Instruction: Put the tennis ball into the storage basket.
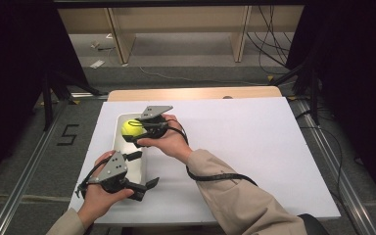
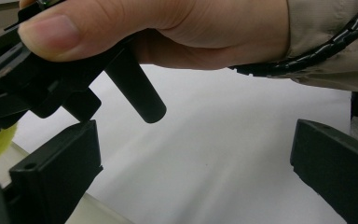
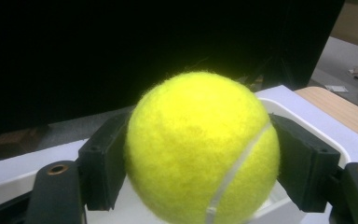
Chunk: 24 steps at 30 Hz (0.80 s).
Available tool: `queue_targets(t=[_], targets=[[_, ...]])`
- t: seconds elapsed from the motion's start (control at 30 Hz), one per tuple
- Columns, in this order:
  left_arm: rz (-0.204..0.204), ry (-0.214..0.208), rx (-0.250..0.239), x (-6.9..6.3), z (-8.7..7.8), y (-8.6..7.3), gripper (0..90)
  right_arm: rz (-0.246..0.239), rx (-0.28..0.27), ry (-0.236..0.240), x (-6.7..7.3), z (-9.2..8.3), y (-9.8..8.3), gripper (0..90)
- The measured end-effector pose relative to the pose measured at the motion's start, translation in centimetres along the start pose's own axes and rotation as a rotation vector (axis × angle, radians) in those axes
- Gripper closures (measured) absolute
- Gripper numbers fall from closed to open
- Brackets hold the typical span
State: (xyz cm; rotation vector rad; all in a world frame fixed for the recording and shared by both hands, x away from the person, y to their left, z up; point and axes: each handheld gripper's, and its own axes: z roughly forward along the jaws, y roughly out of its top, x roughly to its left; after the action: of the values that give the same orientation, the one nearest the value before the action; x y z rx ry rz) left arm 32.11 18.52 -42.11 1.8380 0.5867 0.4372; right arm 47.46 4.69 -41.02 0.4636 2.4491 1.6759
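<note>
With the ball (image 3: 203,149) clamped in the right gripper (image 1: 138,128) above the tray (image 1: 138,169), pickup looked done. Left gripper (image 1: 147,188) sat idle near the tray's front edge, jaws apart, holding nothing. Whether placing or removing was left, unclear.

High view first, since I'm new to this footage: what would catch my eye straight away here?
The bright yellow tennis ball stands out, clamped in the right tongs over a white tray at the left of the white table cover. In the right gripper view it sits pressed between both black pads. The left tongs rest nearer the person, jaws apart and holding nothing.
</note>
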Motion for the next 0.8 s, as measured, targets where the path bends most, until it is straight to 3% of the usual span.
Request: queue_targets(t=[0.8], targets=[[0.0, -0.003, -0.001, -0.03, 0.01, 0.01, 1.4, 0.001, 0.011, 0.01, 0.12, 0.99, -0.13, 27.1]])
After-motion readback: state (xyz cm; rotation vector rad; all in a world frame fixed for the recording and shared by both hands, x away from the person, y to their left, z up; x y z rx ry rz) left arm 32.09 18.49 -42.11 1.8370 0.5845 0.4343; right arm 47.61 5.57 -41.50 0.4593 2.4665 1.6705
